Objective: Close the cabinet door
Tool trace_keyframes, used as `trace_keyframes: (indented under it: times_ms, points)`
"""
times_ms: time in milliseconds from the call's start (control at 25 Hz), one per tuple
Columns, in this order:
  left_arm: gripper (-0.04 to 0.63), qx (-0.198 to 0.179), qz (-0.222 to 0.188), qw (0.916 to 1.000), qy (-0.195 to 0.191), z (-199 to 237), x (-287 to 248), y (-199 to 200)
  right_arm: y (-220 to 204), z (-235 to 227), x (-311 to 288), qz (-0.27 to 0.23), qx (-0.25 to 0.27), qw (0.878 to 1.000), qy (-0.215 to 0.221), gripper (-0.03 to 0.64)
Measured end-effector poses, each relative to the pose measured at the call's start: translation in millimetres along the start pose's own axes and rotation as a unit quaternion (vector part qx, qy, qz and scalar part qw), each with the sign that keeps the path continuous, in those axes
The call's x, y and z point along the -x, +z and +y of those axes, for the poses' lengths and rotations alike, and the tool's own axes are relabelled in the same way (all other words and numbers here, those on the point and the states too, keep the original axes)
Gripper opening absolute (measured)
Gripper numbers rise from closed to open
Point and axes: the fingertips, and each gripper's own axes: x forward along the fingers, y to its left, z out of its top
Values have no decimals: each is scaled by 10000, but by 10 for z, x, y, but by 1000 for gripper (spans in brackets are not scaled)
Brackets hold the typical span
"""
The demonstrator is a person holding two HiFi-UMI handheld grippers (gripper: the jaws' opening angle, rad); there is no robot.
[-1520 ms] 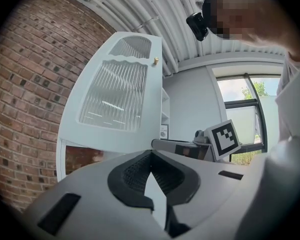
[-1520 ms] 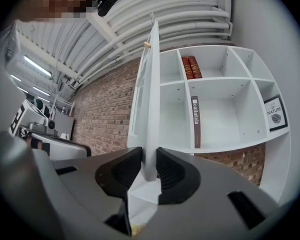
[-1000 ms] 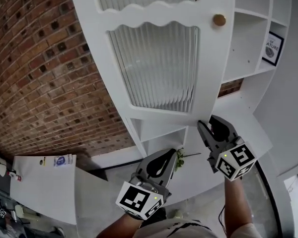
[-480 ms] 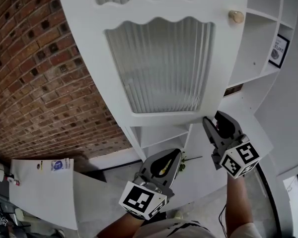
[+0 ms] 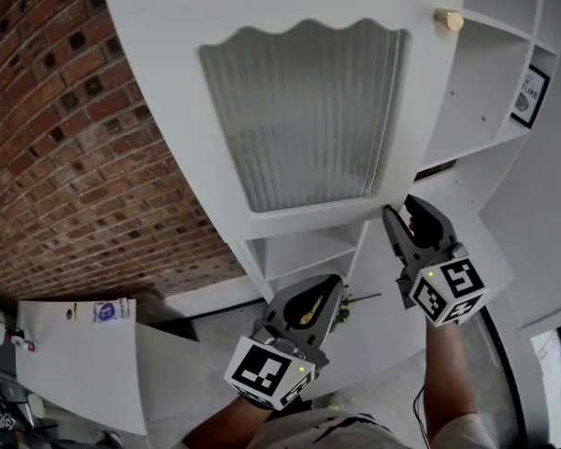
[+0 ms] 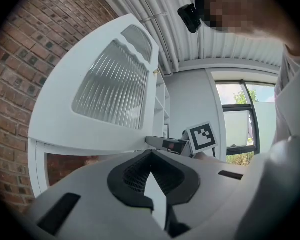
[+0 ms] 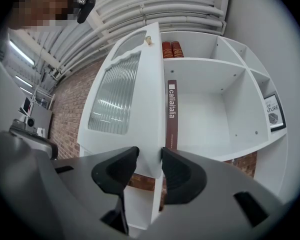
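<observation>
Found the brick wall (image 5: 65,157) filling the left of the head view, and the white cabinet (image 5: 477,73) with its mostly bare shelves on the right. Found the cabinet door (image 5: 309,215), ribbed glass in a white frame, swung well out from the cabinet, apparently hinged on the wall side, so not yet shut. Judged the step to be the start of the closing swing, or a change of hold partway through it.

Saw the right gripper (image 5: 399,207) at the door's lower free corner, jaws opening, the door's edge between them and the pads seemingly no longer pressing on it. Saw the left gripper (image 5: 329,286) lower and apart from the door, jaws together on nothing. Reckoned the next move called for a flat push on the door's outer face or free edge, toward the shelves, eased off before door met frame.

Noted the knob (image 5: 448,20) on the door's free side, untouched. Got the door edge-on, the gap to the shelving and two red books (image 7: 172,49) on the top shelf from the right gripper view alone. Got both grippers at once from the head view alone. Picked out a framed print (image 5: 528,92) in a side compartment.
</observation>
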Motion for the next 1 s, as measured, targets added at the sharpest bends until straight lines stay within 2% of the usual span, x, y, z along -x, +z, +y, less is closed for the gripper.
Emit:
trace_keyframes:
  times_ms: [1000]
  points:
    - [11, 70, 4, 9999, 126, 310, 3, -40, -51, -131, -438, 98, 82, 9992, -380, 135]
